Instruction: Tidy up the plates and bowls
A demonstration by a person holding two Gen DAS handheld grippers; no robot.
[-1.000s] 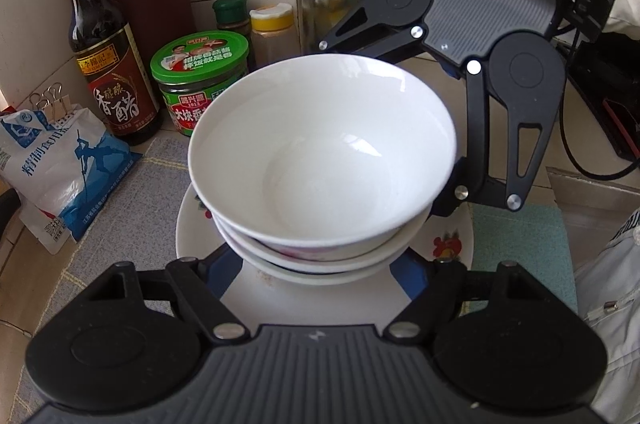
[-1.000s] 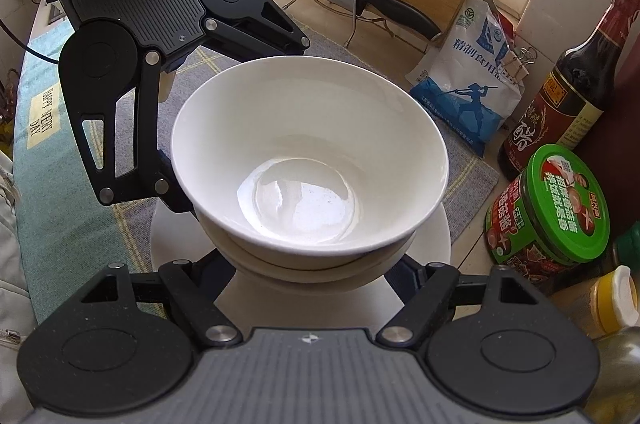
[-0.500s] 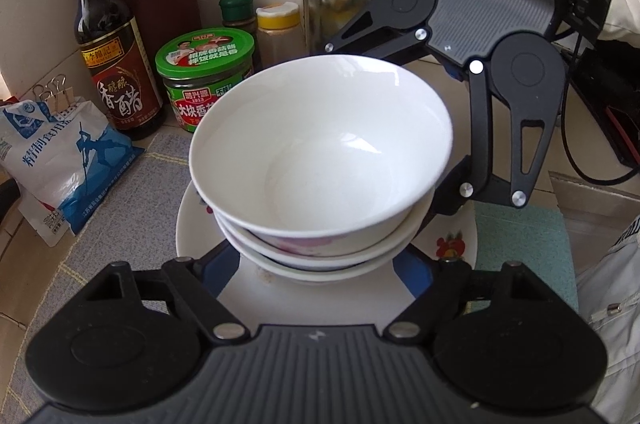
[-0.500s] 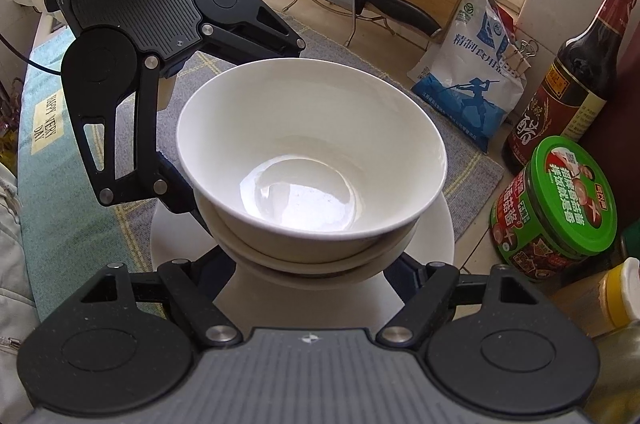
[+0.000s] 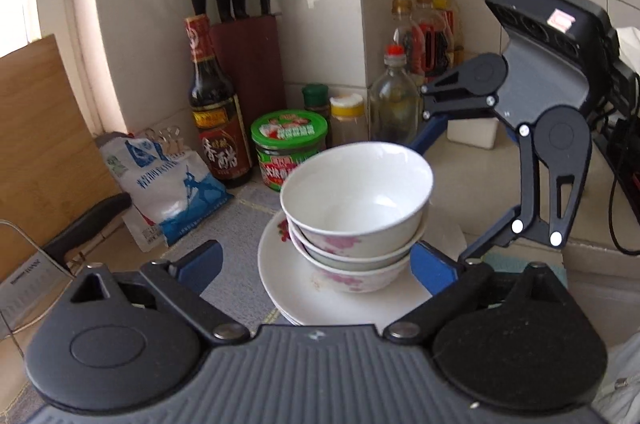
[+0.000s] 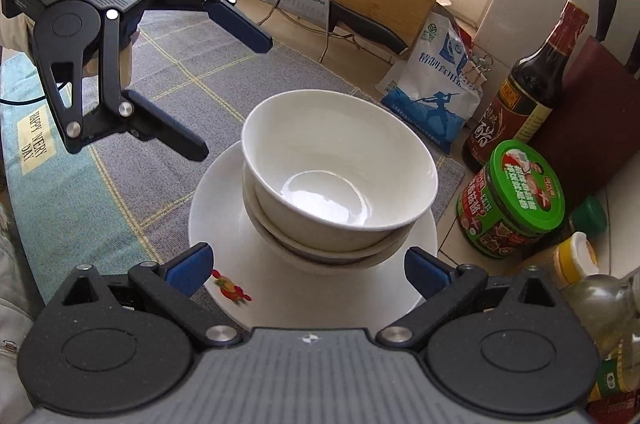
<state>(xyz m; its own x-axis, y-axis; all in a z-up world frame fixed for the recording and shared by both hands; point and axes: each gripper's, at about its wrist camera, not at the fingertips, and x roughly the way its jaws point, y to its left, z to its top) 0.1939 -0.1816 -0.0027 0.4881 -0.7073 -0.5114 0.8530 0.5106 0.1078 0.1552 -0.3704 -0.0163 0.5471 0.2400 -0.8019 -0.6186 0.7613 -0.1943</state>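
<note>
Both the left gripper [image 5: 316, 266] and right gripper [image 6: 306, 264] have backed off the stacked bowls [image 6: 336, 180], jaws opening, empty.

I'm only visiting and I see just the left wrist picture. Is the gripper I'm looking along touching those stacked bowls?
Observer: No. In the right wrist view the left gripper hangs apart from the bowls, its jaws opening with nothing between them.
Operator: What covers the table on the side behind me?
Observer: A teal cloth with a patch that reads HAPPY VERY DAY.
Operator: Is there any decoration on the plate that I miss?
Observer: Yes, there is a small red print on the plate, at the edge nearest the right wrist camera.
</note>
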